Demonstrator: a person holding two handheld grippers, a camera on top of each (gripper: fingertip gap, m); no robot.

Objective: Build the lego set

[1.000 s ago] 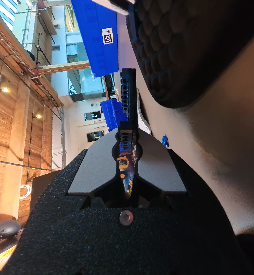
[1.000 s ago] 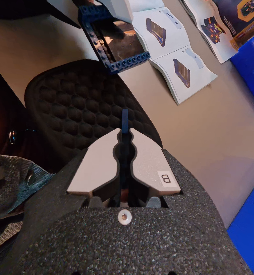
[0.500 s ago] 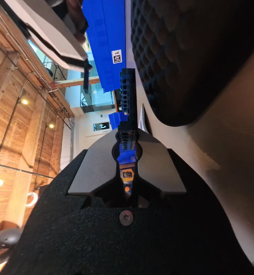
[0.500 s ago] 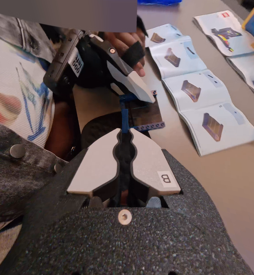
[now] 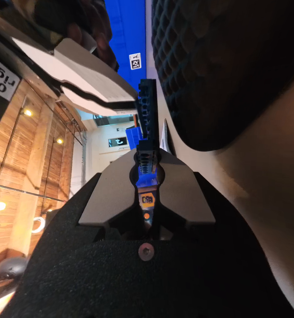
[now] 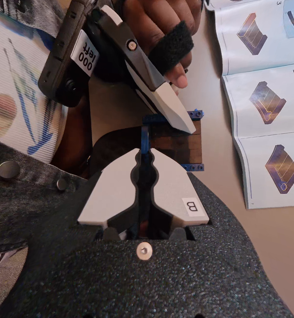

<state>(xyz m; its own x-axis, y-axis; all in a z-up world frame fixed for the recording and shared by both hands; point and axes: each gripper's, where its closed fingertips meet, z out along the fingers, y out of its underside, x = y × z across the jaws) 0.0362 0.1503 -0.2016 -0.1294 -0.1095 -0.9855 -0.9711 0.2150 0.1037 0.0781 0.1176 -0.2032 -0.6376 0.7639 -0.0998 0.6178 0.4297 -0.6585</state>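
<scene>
My left claw (image 5: 146,154) is clamped on the blue brick frame (image 6: 192,141), my right claw (image 6: 144,151) nearly closed, pinching a thin blue plate (image 6: 144,139) against the frame's edge.

Grainy matt black foam-like skin on the right gripper (image 6: 144,151), smooth matt pale plastic fingers (image 6: 111,189), one shiny metal screw (image 6: 144,253) below them — a glossy blue plastic strip (image 6: 144,137) pinched at the tips. Right of it, satin paper booklet (image 6: 263,137) on the smooth matt beige table (image 6: 263,258); left, rough grey denim sleeve (image 6: 13,197) with dull metal buttons
</scene>
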